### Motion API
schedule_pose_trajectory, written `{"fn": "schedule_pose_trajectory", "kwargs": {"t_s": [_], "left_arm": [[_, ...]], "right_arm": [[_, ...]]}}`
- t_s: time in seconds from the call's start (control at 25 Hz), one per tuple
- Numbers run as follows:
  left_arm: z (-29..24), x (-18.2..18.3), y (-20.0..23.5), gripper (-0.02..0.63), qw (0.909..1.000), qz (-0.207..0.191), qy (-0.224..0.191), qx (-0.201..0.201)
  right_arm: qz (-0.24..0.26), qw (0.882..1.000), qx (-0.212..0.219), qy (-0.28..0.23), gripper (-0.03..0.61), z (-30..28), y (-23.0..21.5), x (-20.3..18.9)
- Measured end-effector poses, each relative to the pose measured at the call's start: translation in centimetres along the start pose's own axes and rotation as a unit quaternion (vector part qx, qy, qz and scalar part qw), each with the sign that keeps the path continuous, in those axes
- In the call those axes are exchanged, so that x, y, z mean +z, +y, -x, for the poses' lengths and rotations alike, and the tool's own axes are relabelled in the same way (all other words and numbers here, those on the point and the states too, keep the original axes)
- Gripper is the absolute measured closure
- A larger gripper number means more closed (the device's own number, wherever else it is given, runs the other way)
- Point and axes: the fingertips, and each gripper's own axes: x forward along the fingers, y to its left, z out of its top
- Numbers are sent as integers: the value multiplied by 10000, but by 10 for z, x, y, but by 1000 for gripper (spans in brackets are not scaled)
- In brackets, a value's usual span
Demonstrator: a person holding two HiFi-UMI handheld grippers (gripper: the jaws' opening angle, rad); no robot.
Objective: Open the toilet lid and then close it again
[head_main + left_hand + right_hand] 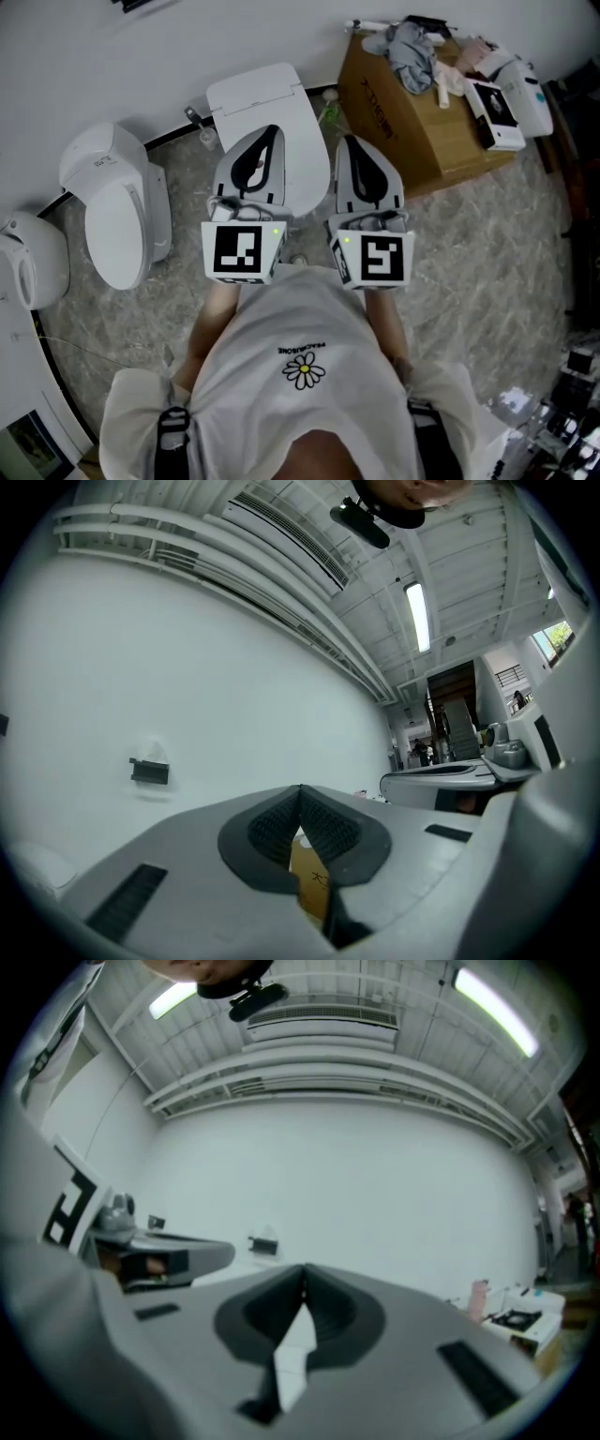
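The white toilet stands against the far wall at the centre of the head view, its lid down. Both grippers hover level above it, side by side, touching nothing. My left gripper is shut with nothing between its pads; its tips meet at the centre of its own view. My right gripper is likewise shut and empty. Each gripper view looks mostly at the plain white wall, and the toilet is largely hidden below the jaws.
A second white toilet stands to the left and a rounded white fixture at the far left edge. A cardboard box piled with cloths and packages sits close on the right. The floor is marbled stone.
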Motion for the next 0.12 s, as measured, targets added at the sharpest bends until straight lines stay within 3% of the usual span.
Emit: {"fn": "schedule_pose_trajectory", "kwargs": {"t_s": [0.12], "left_arm": [[-3, 3, 4, 594, 9998, -114, -147, -36]], "right_arm": [[-1, 10000, 3, 18, 548, -3, 1, 1]]}}
